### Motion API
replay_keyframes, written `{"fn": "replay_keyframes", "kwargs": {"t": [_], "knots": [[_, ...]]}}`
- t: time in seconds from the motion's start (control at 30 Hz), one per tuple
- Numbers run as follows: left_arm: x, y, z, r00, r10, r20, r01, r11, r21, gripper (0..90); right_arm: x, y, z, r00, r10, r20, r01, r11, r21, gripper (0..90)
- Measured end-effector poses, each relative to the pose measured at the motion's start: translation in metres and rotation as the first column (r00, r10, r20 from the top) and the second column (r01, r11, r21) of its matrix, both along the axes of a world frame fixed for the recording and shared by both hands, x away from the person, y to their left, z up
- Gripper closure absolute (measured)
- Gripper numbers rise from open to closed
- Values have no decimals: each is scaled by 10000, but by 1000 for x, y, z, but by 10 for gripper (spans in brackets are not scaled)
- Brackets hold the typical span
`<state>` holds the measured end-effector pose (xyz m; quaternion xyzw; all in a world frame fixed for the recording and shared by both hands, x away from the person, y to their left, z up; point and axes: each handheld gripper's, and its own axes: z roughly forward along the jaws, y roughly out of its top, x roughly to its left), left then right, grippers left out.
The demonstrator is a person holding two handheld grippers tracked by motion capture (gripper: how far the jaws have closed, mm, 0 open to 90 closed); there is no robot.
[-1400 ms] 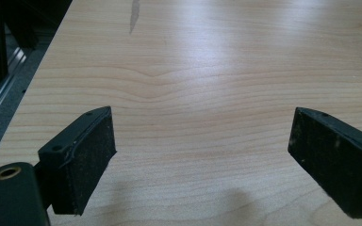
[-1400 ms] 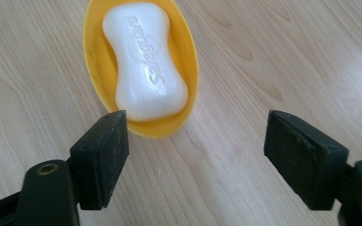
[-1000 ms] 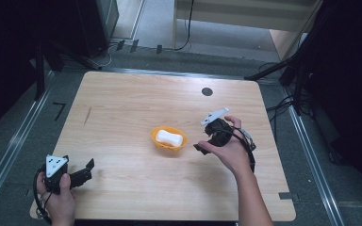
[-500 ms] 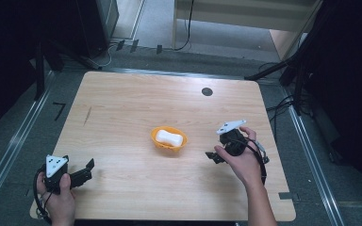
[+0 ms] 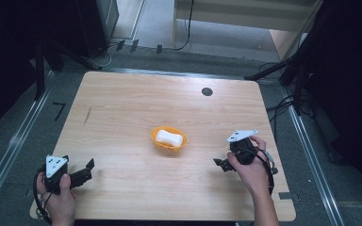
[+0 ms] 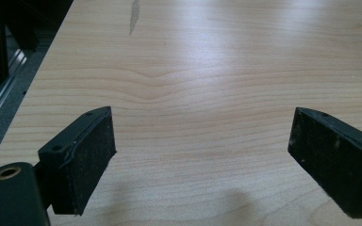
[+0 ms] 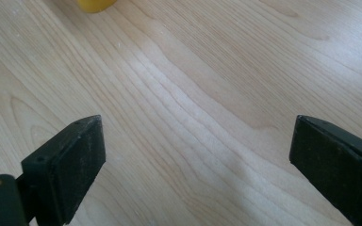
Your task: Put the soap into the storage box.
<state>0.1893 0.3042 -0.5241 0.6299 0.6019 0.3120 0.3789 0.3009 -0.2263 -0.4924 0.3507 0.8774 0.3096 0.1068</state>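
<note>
In the high view a small orange bowl (image 5: 167, 144) stands at the middle of the wooden table (image 5: 136, 108), with a white rounded block (image 5: 169, 138) lying in it. My right gripper (image 5: 220, 165) sits to the right of the bowl and nearer the front, apart from it. Its jaws have just been opening and stand open (image 7: 198, 160) over bare wood, nothing between them. A sliver of the orange bowl (image 7: 94, 4) shows at the top of the right gripper view. Near the front left corner my left gripper (image 5: 87, 170) rests open (image 6: 202, 155) over bare wood.
A dark round grommet (image 5: 207, 91) sits near the table's far edge. A short dark mark (image 5: 88, 115) lies on the wood at the left. Cables and dark stands surround the table on the floor.
My right hand has moved away from the bowl, to the right and toward the front edge, sinking a little, and its jaws have spread. The left hand has kept still.
</note>
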Motion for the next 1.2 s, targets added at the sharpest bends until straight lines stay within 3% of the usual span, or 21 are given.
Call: {"fn": "replay_keyframes", "kwargs": {"t": [0.63, 1.2], "knots": [[0, 0, 0, 10000, 2, -2, -1, 10000, 57, 83, -24, -38, -15, 9964, -785, 306, 775, 9964, 337, 33], [0, -1, 0, 10000, -23, -14, 23, 9999, 109, 83, -53, -77, -30, 9839, -1731, 439, 1692, 9822, 817, 15]]}}
